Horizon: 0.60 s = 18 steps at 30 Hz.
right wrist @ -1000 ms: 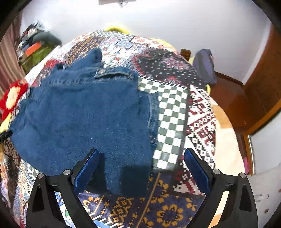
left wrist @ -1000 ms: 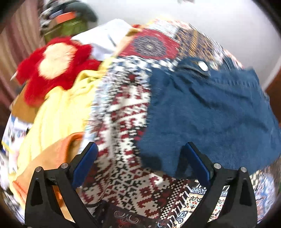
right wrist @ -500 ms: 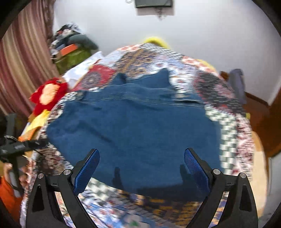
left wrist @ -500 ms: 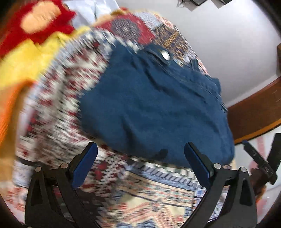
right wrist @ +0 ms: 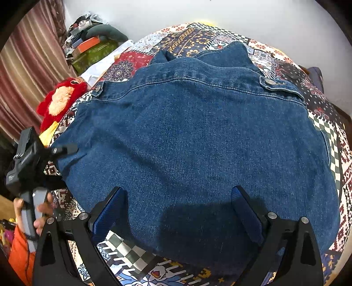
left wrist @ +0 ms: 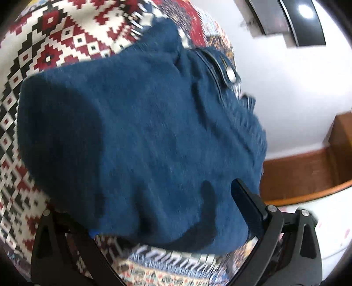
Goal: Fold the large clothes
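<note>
A patchwork bedspread [right wrist: 193,39] is covering the bed and serves as the landmark here. At its left edge a red plush toy [right wrist: 59,101] with a cream face is lying against the cover, and a yellow cloth [right wrist: 47,134] is peeking out just below the toy. Past the far left corner of the bedspread, a green box [right wrist: 92,55] is sitting beneath an orange item and a heap of dark clutter. A striped curtain [right wrist: 26,72] is hanging left of all this. Behind the bedspread a white wall [right wrist: 198,11] is rising; in the left wrist view a dark screen [left wrist: 286,19] is hanging on it, and brown wooden trim [left wrist: 303,173] is running along the wall's base.
</note>
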### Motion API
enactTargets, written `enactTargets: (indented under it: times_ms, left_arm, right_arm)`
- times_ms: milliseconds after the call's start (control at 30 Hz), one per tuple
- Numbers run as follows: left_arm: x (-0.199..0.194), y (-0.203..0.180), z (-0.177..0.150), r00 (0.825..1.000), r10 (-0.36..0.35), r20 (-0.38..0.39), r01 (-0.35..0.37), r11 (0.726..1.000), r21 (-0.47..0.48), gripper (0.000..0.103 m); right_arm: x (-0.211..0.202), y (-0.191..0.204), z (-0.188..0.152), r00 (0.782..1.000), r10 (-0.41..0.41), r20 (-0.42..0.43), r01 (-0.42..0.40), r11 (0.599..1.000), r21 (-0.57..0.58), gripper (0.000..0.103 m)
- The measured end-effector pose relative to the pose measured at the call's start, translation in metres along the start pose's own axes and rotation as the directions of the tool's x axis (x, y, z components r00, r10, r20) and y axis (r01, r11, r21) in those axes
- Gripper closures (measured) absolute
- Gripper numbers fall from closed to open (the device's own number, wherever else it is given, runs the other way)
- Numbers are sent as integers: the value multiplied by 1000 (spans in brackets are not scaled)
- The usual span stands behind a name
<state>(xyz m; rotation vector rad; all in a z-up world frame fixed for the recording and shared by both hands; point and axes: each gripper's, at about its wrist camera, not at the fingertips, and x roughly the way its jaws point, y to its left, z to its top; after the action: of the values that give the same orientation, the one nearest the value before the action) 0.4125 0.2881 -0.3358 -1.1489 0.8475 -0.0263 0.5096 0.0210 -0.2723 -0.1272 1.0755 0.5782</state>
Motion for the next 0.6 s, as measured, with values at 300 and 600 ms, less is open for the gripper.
enactTargets:
  times_ms: [300,600]
  left_arm:
    - [-15,-6,8,982,115,151,-106,992,-71,63]
    - [-91,-86,-9,915,116,386,-207,957,203,74]
  right_arm:
    - [-13,-3,2,1000,18,-14,-18,1000,16,6]
    - [-44,-1,14,999,9,53,-11,999,40,6]
